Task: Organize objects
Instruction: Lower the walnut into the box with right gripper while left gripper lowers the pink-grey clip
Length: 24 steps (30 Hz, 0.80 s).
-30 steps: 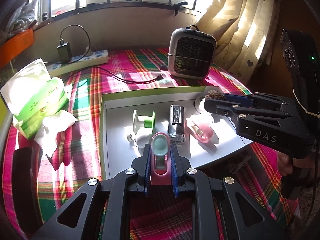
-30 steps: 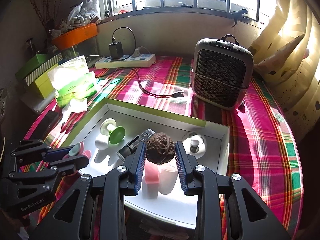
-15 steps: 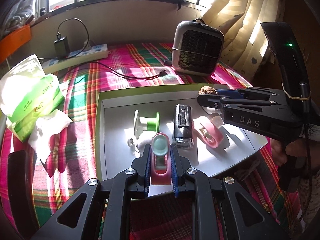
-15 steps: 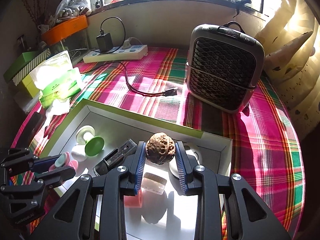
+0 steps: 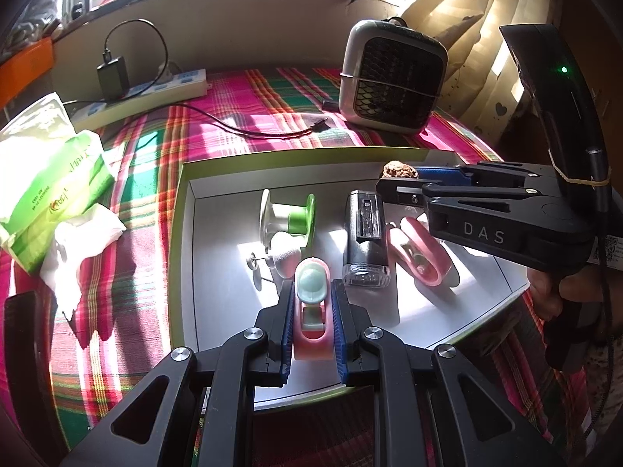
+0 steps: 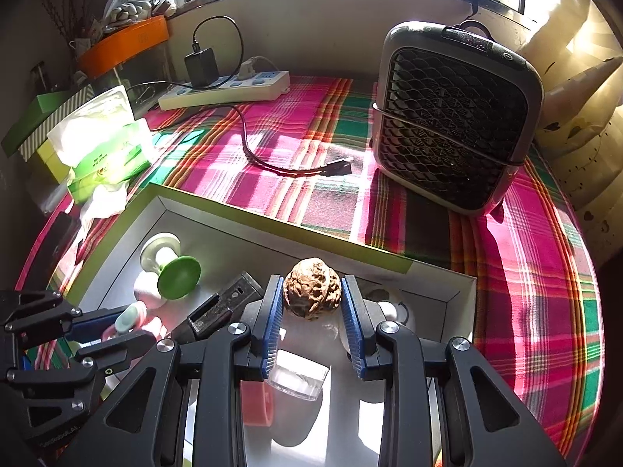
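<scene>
A white tray [image 5: 218,272] with a green rim lies on the plaid cloth; it also shows in the right wrist view [image 6: 218,241]. My left gripper [image 5: 311,295] is shut on a pink and mint clip-like item [image 5: 311,311] above the tray's near edge. My right gripper [image 6: 311,303] is shut on a brown walnut [image 6: 311,292], held above the tray's far right part; the walnut [image 5: 399,170] shows at its tips in the left wrist view. In the tray lie a green spool [image 5: 290,218], a black lighter-like block [image 5: 366,239] and a pink clip [image 5: 420,253].
A grey heater [image 6: 451,124] stands behind the tray on the right. A power strip [image 6: 226,91] with a charger and a loose black cable [image 6: 296,167] lies at the back. A green tissue pack [image 5: 46,190] and crumpled tissue sit left of the tray.
My right gripper has carried the walnut forward toward the tray's far right corner. My left gripper keeps its hold on the pink item and has shifted only slightly.
</scene>
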### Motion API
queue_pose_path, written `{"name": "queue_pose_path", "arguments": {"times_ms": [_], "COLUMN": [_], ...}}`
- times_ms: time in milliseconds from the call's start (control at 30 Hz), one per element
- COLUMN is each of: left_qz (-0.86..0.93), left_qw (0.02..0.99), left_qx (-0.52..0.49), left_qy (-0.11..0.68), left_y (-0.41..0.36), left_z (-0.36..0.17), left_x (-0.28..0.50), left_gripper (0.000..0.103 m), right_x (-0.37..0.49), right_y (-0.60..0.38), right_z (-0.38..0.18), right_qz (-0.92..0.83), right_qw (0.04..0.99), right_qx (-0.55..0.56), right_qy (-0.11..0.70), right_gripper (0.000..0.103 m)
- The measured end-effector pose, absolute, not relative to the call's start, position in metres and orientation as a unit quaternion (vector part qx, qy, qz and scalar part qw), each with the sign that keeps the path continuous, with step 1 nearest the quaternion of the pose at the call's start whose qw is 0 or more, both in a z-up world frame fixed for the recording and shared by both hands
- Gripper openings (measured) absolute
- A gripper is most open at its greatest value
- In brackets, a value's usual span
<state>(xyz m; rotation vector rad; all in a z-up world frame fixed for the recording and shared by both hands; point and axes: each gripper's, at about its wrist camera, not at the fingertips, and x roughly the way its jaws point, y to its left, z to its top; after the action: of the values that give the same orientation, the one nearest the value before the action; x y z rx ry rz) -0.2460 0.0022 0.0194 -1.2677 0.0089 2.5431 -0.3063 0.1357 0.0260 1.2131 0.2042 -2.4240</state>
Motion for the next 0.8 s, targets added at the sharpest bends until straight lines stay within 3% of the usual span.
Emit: {"name": "queue_pose_path", "arguments": {"times_ms": [800], "left_qz": [0.882], "left_qw": [0.154], "left_qx": [-0.446], "left_qy": [0.004], "left_y": [0.0048], "left_z": [0.0161], "left_x": [-0.2477], "left_gripper": [0.016], "right_x": [-0.3072], "right_y": [0.1321], "right_z": [0.0214], "right_qz": [-0.867], "right_qw": [0.202], "right_qx": [0.447], "right_qy": [0.087], "right_gripper": [0.031]}}
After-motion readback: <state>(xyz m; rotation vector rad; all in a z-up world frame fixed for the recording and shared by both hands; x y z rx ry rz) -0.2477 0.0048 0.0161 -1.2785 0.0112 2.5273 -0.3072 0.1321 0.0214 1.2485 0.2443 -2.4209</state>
